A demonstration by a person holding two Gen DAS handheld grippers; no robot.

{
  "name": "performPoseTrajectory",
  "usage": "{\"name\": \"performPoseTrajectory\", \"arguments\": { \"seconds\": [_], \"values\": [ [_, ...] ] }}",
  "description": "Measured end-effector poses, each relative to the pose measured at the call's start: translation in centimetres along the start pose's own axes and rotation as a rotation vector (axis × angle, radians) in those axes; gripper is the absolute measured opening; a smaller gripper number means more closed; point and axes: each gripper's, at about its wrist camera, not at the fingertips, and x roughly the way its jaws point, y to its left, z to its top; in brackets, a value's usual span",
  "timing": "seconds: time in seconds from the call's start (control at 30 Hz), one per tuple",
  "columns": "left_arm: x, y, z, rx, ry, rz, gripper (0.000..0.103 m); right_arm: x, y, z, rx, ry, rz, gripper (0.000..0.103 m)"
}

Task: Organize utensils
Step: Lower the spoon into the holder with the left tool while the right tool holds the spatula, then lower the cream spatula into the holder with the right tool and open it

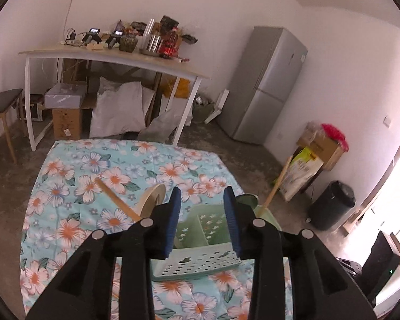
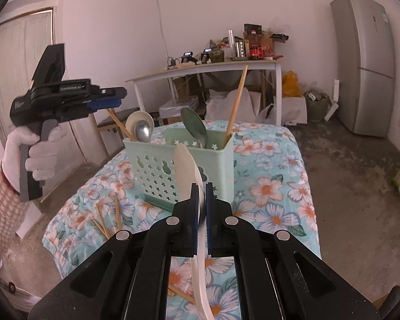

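Spoon, long white plastic [image 2: 185, 165], is squeezed tight in the right gripper [image 2: 202, 190], close before the pale green plastic basket with star holes [image 2: 157, 170] on the flowered cloth [image 2: 274, 192]. It could bump the wall and twist loose. The left gripper [image 1: 202, 208] hangs part open, holding nothing.

A home room: fridge [image 2: 365, 61], cluttered desk [image 2: 208, 70], floral-clothed table [image 2: 277, 165], bare concrete floor [image 2: 346, 186].

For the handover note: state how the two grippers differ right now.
The left gripper stands open with nothing between its blue pads, above the green utensil caddy; the right gripper is shut on a white spoon. In the right wrist view the left gripper is held high beside the caddy, while the right sits lower, in front of it. Both are black with blue pads.
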Motion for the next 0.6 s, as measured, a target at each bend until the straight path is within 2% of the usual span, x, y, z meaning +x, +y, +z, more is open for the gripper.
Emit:
{"name": "performPoseTrajectory", "arguments": {
  "seconds": [0.13,0.27,0.4,0.6],
  "values": [
    [-2.2,0.1,-1.6,-0.008,-0.037,-0.022,0.037,-0.7,-0.2,0.6,0.022,-0.016,0.023,0.003],
    [-3.9,0.8,-3.9,-0.037,-0.041,-0.029,0.042,-1.3,-0.3,1.4,0.049,-0.037,0.055,0.003],
    [-4.8,1.5,-6.9,-0.079,-0.021,-0.033,0.047,-2.0,-0.5,3.1,0.081,-0.098,0.098,0.003],
    [-5.3,2.3,-11.7,-0.133,0.039,-0.047,0.048,-1.3,-1.2,7.5,0.164,-0.212,0.212,0.003]
  ]
}}
